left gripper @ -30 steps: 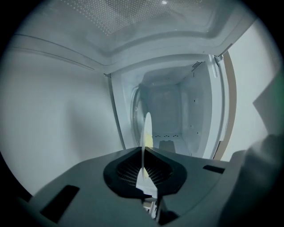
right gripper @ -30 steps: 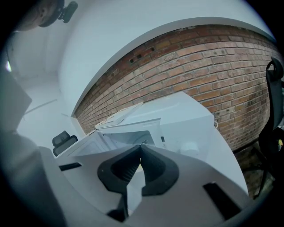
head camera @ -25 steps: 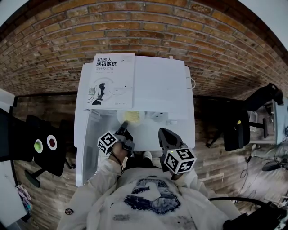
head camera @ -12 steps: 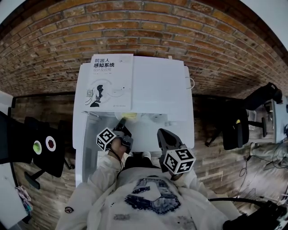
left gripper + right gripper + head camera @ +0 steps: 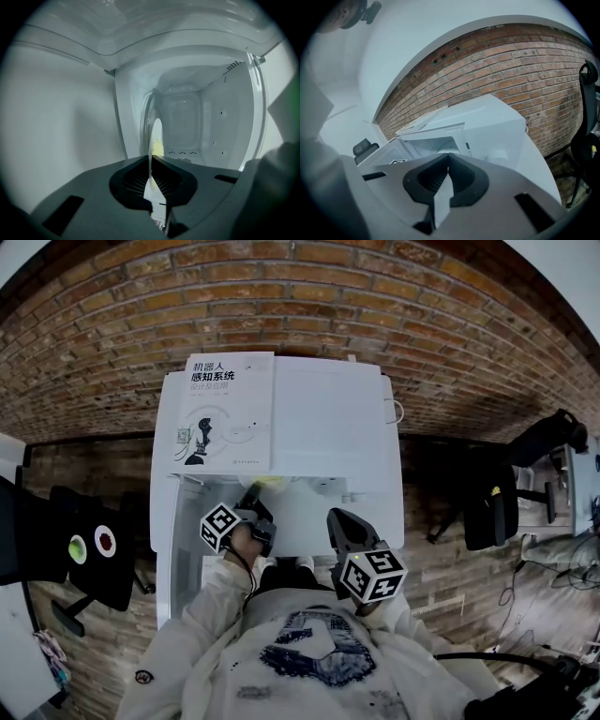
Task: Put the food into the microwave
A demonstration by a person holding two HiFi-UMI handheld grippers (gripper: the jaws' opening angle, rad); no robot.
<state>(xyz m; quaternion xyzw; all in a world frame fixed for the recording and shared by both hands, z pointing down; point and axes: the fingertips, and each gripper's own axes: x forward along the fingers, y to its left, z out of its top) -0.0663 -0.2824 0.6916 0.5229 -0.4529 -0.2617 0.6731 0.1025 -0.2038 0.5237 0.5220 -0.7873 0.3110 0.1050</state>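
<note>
**Easing the plate into the microwave**

Loading looks to be the step in hand. On the left of the microwave its door stands swung open. The left tongs are at the mouth of the microwave's cavity. They are clamped tight on the rim of a thin white plate, which shows edge-on. The food, a yellow patch on that plate, sits just at the microwave's opening.

The next move probably calls for carrying the plate deeper into the microwave and lowering it onto the cavity floor. Only then should the tongs part and back out — any tilt on the way risks spilling.

The right tongs hang in front of the microwave, toward its right. They are closed tip to tip on nothing.

I cannot tell what the food is, nor whether the plate is level or touching anything inside the microwave. From the head view, the microwave's top and the book lying on it hide most of the plate.
</note>
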